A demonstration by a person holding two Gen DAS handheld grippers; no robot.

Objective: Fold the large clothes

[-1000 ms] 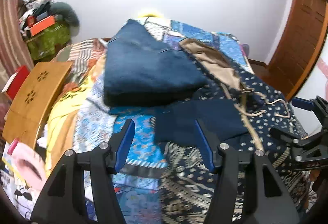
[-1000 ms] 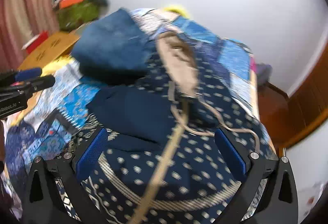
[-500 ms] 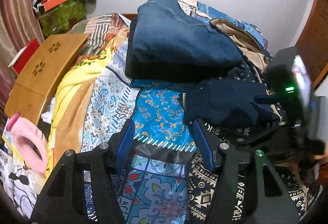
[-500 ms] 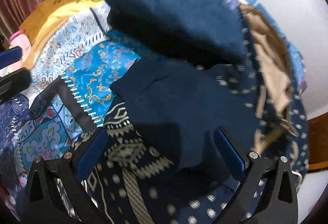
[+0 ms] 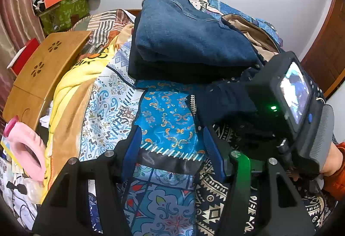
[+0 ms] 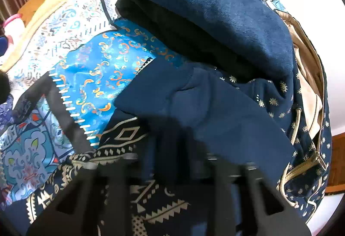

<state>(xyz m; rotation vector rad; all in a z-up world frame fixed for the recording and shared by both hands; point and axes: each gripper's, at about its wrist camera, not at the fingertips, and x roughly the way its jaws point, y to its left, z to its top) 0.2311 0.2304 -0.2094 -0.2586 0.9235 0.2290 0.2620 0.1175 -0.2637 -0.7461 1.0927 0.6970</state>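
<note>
A dark navy garment (image 6: 202,110) lies flat on the patterned bedspread (image 6: 90,76), in front of a folded stack topped by blue denim (image 6: 215,9). My right gripper (image 6: 179,156) has closed its blurred fingers on the near edge of the navy garment. In the left wrist view the navy garment (image 5: 224,102) lies right of centre, partly hidden by the right gripper's camera body (image 5: 297,110). My left gripper (image 5: 172,149) is open and empty above the bright blue patch of the bedspread (image 5: 168,115). The denim stack (image 5: 189,41) sits beyond.
A beige garment (image 5: 254,33) and a dotted navy bag (image 6: 310,149) lie right of the stack. A wooden lap table (image 5: 43,67) and a pink object (image 5: 23,149) sit at the bed's left edge. A cluttered green box (image 5: 64,11) stands by the wall.
The right gripper moved down and forward onto the navy garment and its fingers closed from wide open. The left gripper stayed open and held almost still.
</note>
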